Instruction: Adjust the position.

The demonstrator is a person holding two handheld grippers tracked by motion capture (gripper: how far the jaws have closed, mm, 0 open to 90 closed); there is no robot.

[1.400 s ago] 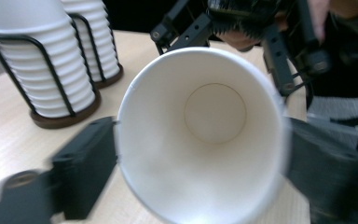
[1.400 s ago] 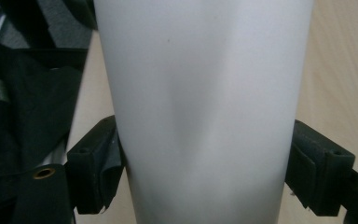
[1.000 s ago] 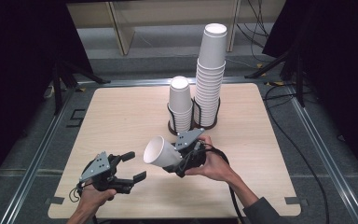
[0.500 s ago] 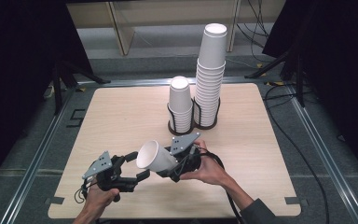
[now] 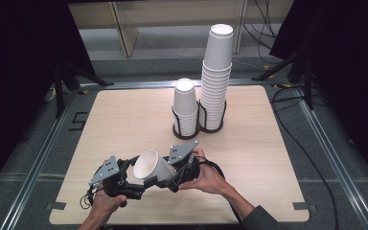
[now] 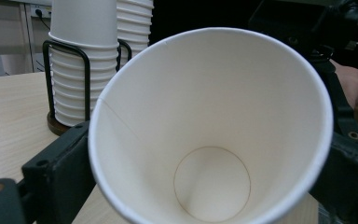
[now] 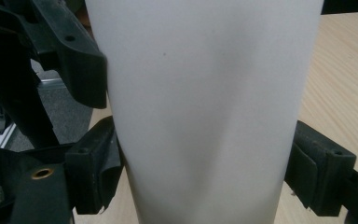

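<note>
Paper cup [image 5: 151, 166]: light, thin-walled, easily crushed; pinched mid-wall by right gripper [image 5: 172, 175]; left gripper [image 5: 130, 178] just opened around rim, seemingly not pressing; best gripped gently.

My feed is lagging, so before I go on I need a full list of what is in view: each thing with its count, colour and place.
Loose paper cup: one, white, on its side at the near edge, mouth toward the left hand-held gripper.
Short cup stack: one, white, in the left ring of the holder, mid-table.
Tall cup stack: one, white, in the right ring, beside the short one.
Cup holder: one, black wire on a dark base, mid-table.
Table: one, light wood, metal frame around it.
Cables: several, black, on the floor at right.
Left hand-held gripper: black, jaws just opened, either side of the cup's rim.
Right hand-held gripper: black, jaws shut on the cup's body.
</note>
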